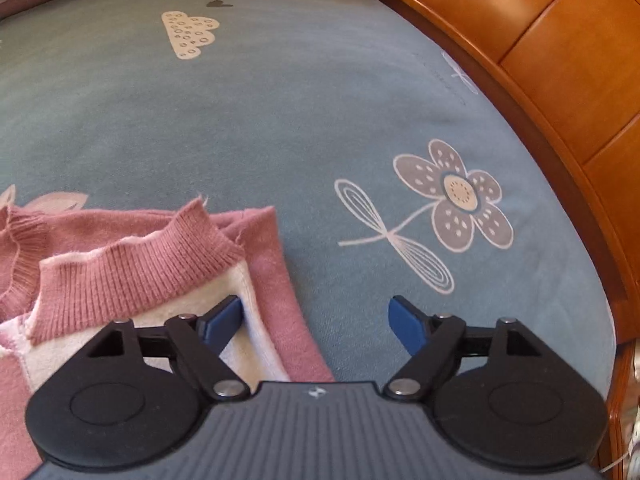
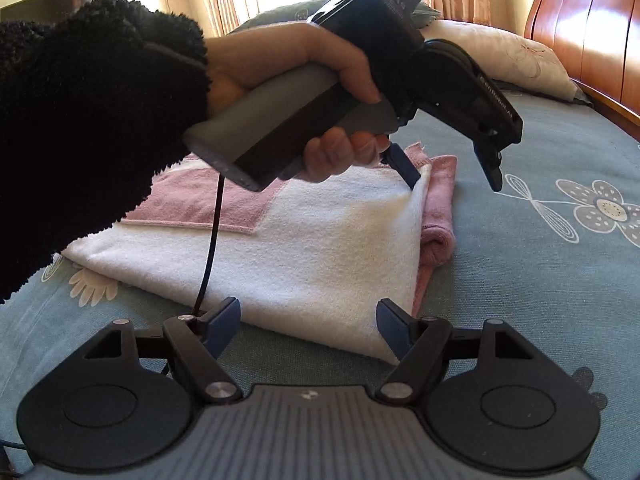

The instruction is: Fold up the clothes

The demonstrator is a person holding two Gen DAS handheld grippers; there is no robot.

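Curtains (right wrist view only) back the folded sweater point(image 2: 320, 248); both grippers gape.

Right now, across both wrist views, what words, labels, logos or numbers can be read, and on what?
Nothing reads clearly.
White lettering on the left gripper top housing: too blurred to read.
White lettering along its finger arm: too small to read.
Faint script on the blue bedsheet: too faint to read.
Small white emblem on the right gripper body: no letters.
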